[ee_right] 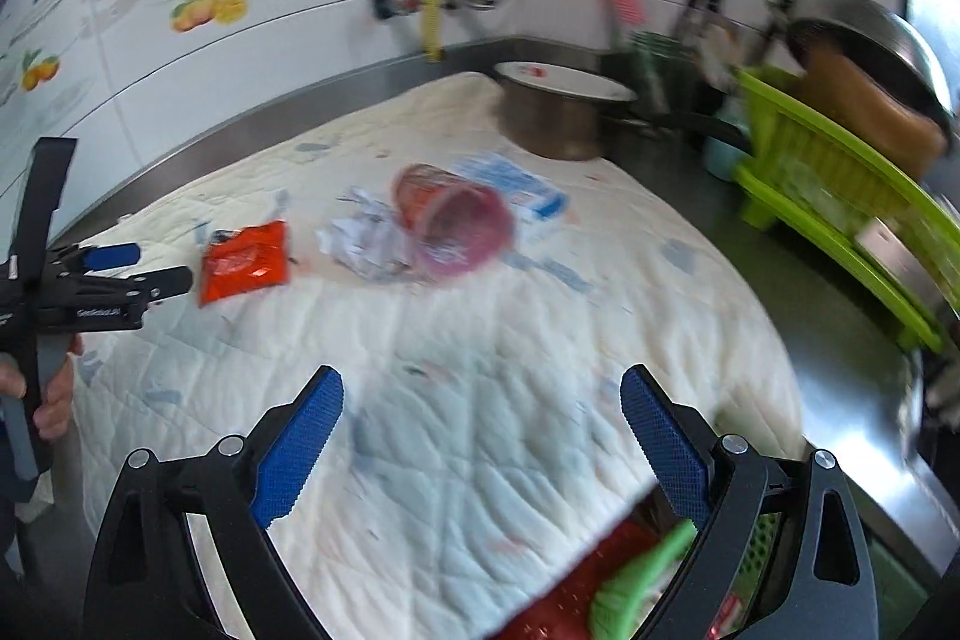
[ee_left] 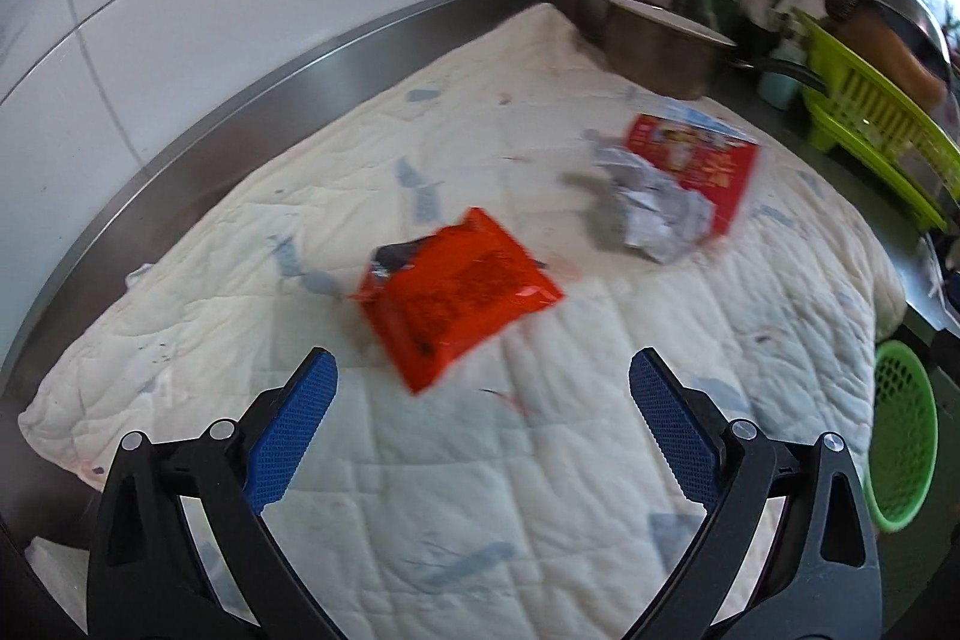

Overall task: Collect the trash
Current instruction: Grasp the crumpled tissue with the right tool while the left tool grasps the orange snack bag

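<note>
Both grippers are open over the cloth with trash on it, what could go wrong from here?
The red cup lies on its side, so a nudge might roll it away. The crumpled paper rests against it; grabbing one may drag the other. The orange wrapper lies flat on the quilted cloth, so the left gripper might pinch fabric too.

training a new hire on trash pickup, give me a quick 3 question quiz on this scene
1. True or false: the left tongs hold the orange wrapper.
2. Which lies closest to the crumpled paper? A) red cup B) metal pot C) green basket
3. Fill in: the trash lies on a white quilted ____.

Key: 1 false, both tongs are open and empty. 2 A, the cup lies on its side right beside the paper. 3 cloth.
</note>
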A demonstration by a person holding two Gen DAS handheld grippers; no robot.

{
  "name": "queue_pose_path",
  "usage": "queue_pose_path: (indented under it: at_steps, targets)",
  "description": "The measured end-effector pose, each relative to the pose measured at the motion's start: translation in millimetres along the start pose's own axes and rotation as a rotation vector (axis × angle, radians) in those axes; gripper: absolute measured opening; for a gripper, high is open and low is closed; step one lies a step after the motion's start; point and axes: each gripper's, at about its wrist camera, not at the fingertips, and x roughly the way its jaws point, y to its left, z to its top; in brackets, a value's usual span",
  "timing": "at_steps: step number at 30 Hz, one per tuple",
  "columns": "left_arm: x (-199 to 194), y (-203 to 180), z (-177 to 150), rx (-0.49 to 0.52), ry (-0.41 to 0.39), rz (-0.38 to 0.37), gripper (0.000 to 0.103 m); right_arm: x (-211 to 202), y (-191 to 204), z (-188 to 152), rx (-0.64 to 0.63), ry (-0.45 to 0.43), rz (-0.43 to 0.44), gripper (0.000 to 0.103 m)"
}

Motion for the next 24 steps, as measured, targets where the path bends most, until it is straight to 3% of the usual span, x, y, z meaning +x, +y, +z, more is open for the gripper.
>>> queue_pose_path:
  at_steps: [6,11,15,24]
  targets:
    - [10,35,4,-0.038,0.006,0.027,0.097,42,43,20,-0.078,0.029,0.115,0.09]
    - [18,53,2,-0.074,0.012,0.032,0.097,92,68,23,-0.055,0.109,0.193,0.09]
    - [25,62,-1,-0.089,0.014,0.025,0.097,128,77,24,-0.026,0.155,0.208,0.09]
    - [42,67,3,-0.061,0.024,-0.024,0.097,179,73,36,0.043,0.175,0.149,0.09]
